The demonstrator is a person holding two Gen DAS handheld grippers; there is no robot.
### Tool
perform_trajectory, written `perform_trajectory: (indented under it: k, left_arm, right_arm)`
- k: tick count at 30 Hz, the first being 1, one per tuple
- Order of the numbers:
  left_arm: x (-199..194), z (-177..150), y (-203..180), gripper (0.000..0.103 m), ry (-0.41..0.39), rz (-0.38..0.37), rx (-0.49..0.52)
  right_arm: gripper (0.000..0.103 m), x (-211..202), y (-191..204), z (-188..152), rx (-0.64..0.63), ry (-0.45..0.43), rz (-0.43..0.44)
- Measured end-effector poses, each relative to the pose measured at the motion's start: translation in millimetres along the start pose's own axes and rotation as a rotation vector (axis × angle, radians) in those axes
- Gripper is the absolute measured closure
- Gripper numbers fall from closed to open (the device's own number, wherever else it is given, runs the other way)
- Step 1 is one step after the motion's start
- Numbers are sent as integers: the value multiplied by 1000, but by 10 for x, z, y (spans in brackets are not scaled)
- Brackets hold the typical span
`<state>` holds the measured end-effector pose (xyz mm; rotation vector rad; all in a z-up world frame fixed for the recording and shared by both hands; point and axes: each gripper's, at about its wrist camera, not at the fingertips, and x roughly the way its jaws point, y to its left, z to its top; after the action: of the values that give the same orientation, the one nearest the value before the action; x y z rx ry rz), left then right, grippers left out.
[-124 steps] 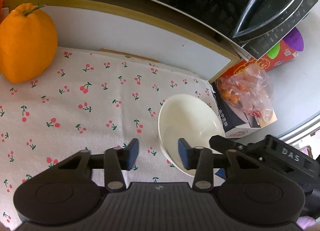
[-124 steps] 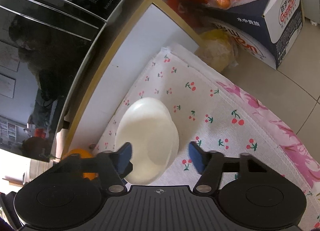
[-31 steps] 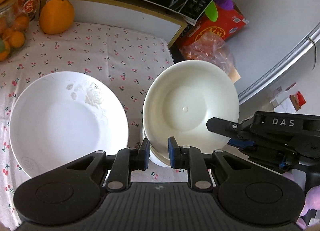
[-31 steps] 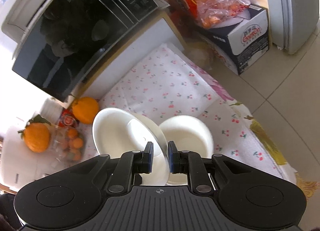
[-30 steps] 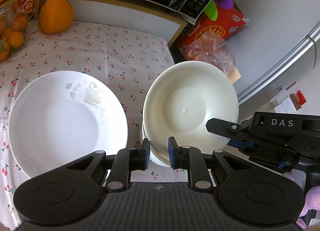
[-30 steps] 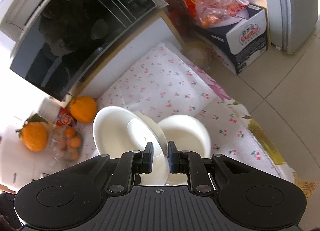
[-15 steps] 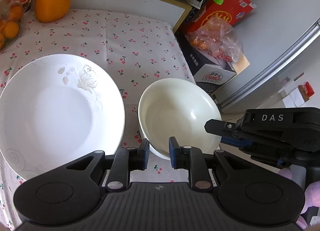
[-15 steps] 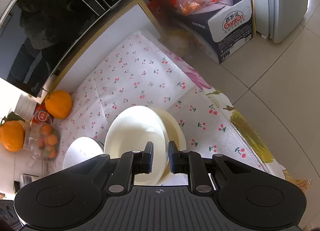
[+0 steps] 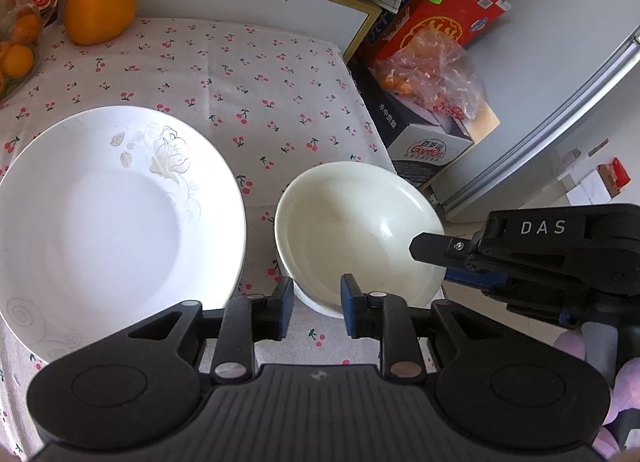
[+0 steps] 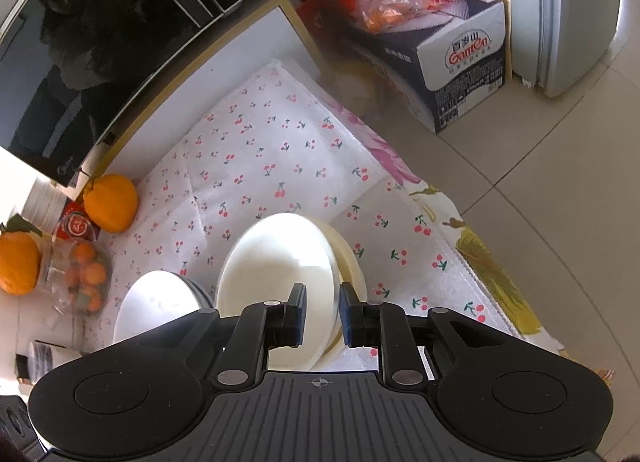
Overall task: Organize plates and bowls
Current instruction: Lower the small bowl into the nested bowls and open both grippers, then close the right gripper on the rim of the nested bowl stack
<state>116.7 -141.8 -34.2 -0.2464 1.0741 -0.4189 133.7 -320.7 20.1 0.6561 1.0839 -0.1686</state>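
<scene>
A cream bowl (image 9: 352,230) sits nested in another bowl on the cherry-print cloth (image 9: 240,62). My right gripper (image 10: 322,316) is shut on the cream bowl's (image 10: 276,266) near rim; the lower bowl (image 10: 350,258) shows behind it. In the left wrist view the right gripper (image 9: 440,252) reaches the bowl's right rim. My left gripper (image 9: 314,312) is shut with a narrow gap, empty, just in front of the bowl's base. A large white plate (image 9: 108,218) with a faint flower pattern lies left of the bowls; it also shows in the right wrist view (image 10: 156,306).
A big orange citrus (image 9: 100,6) and a jar of small oranges (image 9: 16,50) stand at the back left. A microwave (image 10: 100,34) is behind the cloth. A cardboard box (image 9: 424,134) with a bag of fruit and a fridge (image 9: 560,74) are right, on the floor.
The cream bowl held by my right gripper has come down from a tilted, raised pose to sit level in the lower bowl. My left gripper has widened slightly and stayed empty.
</scene>
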Motion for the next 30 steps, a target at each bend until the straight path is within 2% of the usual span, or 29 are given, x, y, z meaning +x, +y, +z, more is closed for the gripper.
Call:
perform_trajectory:
  k: [3,9,12,16,22,25,30]
  left_arm:
    - [2,-10,-9,78,-7,4,12]
    - [-13,-15,-27,65,-21,6,38]
    - [-22,-28,-34,54,-28,0,51]
    - [-51,-51,-58,40,-49,4,93]
    - [-145,-87,-122,20,-118,28,205]
    - [-186,-114,-145,11,-148,25,279]
    - [-191,-192,-196,5,-201,16,446]
  right_arm:
    - [74,-6,6,2,-5,-4,-2]
    - [53,-37,-12,23,3,-20,7]
    - [49,-66,-9,28,-6,-34,11]
    - [34,-77,-17,32,-12,-43,18]
    - [24,-94,-38,29,-37,-61,28]
    - [22,-88,-74,22,-46,-66,28]
    - [22,-64,-170,3,-37,-62,33]
